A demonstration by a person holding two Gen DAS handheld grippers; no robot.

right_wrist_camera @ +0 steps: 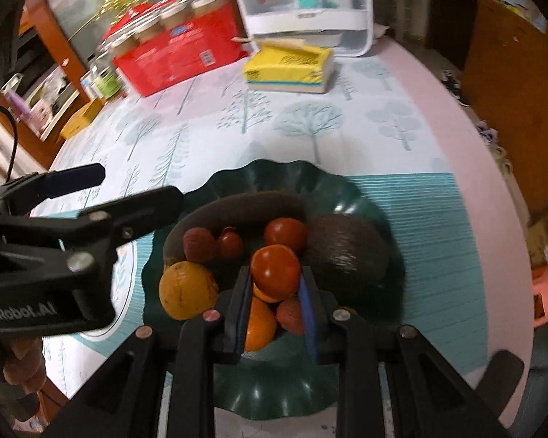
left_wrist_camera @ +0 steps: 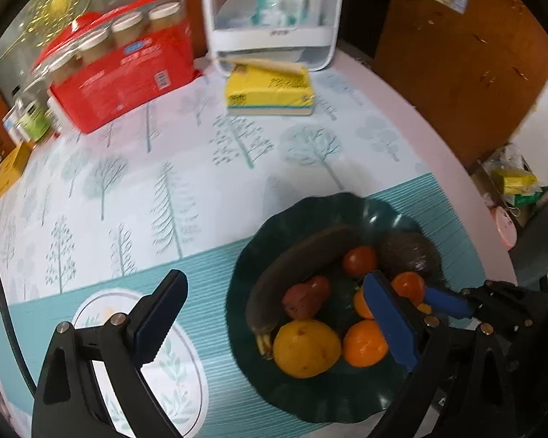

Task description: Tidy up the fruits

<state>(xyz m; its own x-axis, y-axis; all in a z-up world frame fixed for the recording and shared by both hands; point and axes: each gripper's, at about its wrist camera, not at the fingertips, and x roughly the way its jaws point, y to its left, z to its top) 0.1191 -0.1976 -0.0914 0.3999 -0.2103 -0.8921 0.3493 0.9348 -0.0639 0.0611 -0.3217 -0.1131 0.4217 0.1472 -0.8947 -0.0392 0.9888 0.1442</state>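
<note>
A dark green scalloped plate [left_wrist_camera: 303, 398] [right_wrist_camera: 281, 394] holds a blackened banana [left_wrist_camera: 296, 266], an avocado [right_wrist_camera: 347, 252], a yellow orange [left_wrist_camera: 305, 352] [right_wrist_camera: 186, 290], tomatoes [right_wrist_camera: 285, 233], red lychees [right_wrist_camera: 199, 244] and small oranges [left_wrist_camera: 363, 343]. My right gripper [right_wrist_camera: 276, 284] is shut on an orange-red tomato [right_wrist_camera: 276, 272] just above the plate; it also shows in the left wrist view [left_wrist_camera: 445, 301]. My left gripper [left_wrist_camera: 274, 321] is open and empty at the plate's left edge; it shows at the left of the right wrist view [right_wrist_camera: 128, 186].
On the tree-patterned tablecloth [left_wrist_camera: 164, 168] at the back stand a red box of jars [left_wrist_camera: 128, 73], a yellow tissue pack [left_wrist_camera: 270, 91] and a white container [left_wrist_camera: 274, 14]. A small yellow box [left_wrist_camera: 9, 171] sits at the left edge. The table's edge curves at the right.
</note>
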